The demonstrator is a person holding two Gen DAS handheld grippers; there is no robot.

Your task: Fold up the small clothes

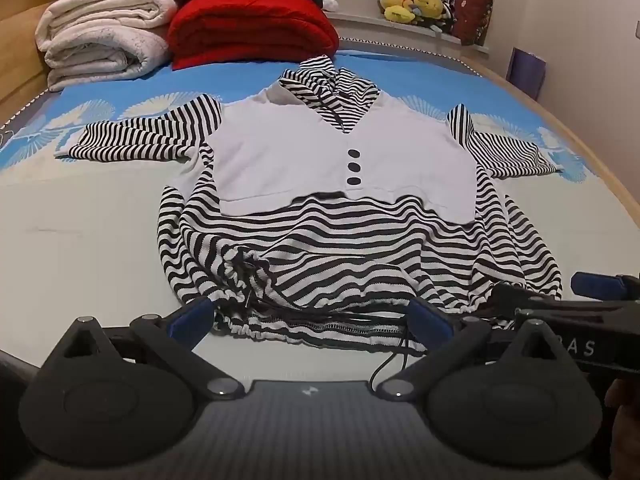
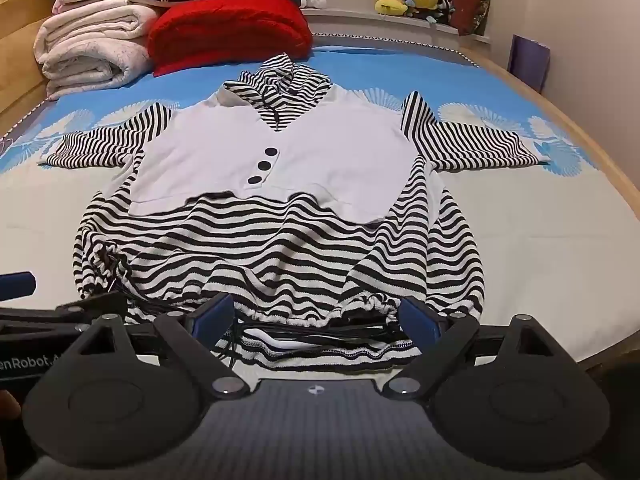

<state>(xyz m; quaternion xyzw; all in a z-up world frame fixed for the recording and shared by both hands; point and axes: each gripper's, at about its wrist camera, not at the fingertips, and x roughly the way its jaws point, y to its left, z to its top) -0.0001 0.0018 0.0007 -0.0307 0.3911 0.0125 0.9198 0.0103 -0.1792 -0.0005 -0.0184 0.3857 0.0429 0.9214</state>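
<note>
We see a small hooded top (image 1: 344, 216) lying flat on its back in the middle of the bed (image 1: 80, 232), sleeves spread to either side and hood toward the far end. Its body is a ribbed black-and-white striped knit, rumpled into soft waves near the hem, with a smooth plain white panel (image 1: 304, 160) across the chest bearing three dark oval buttons (image 1: 353, 167) in a line. The hem is gathered by a thin dark drawstring (image 1: 384, 364) whose loose cords trail toward us. The sheet beneath is pale and smooth close by, turning bright blue with white fan-shaped prints further off. Our left gripper (image 1: 316, 316) hangs just above the hem with its blue-padded fingers spread wide, clasping nothing; our right gripper (image 2: 316, 316) sits likewise at the hem, jaws wide with the gathered edge and cords lying between the pads but not pinched. At the head of the bed rest a rolled fluffy cream blanket (image 1: 100, 36) and a folded, quilted red blanket (image 1: 252, 28), with yellow plush toys (image 1: 412, 4) on the sill.
</note>
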